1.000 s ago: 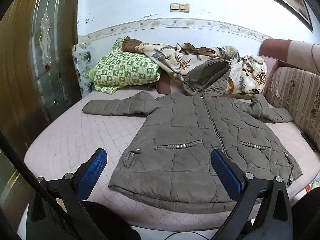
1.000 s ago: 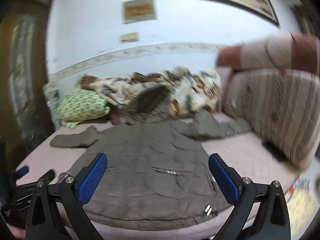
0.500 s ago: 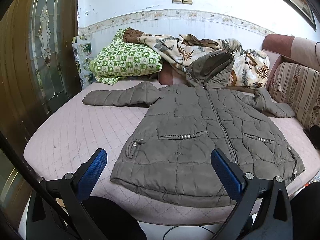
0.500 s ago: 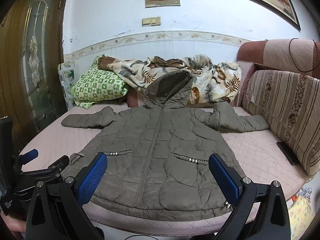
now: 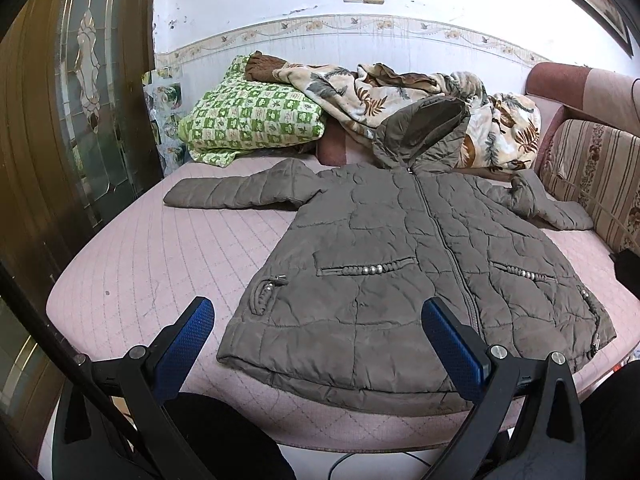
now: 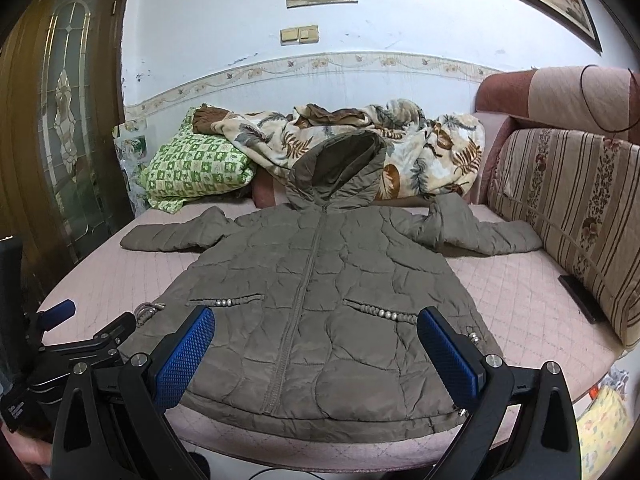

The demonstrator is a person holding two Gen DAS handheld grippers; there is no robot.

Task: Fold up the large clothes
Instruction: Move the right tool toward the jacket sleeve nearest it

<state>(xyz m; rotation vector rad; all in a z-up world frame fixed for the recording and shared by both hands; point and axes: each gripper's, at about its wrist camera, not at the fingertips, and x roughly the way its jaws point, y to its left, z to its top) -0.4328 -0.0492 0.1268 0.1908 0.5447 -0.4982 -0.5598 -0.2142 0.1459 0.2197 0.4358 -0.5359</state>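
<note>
A grey-brown quilted hooded coat [image 5: 400, 264] lies flat and zipped on the pink bed [image 5: 160, 264], front up, both sleeves spread out, hood toward the wall. It also shows in the right wrist view [image 6: 320, 292]. My left gripper [image 5: 316, 344] is open and empty, hovering just before the coat's hem at its left half. My right gripper [image 6: 316, 352] is open and empty over the hem near the middle. The left gripper [image 6: 86, 326] also shows at the lower left of the right wrist view.
A green checked pillow [image 5: 252, 120] and a leaf-print blanket [image 5: 400, 92] lie at the bed's head. A striped sofa back [image 6: 568, 208] lines the right side, with a dark flat object [image 6: 580, 296] beside it. A wooden glazed door [image 5: 80, 100] stands left.
Both grippers have come closer to the bed and lowered slightly; the coat now looks larger. The right view swung left and steadied on the coat. Both jaws stay open.
</note>
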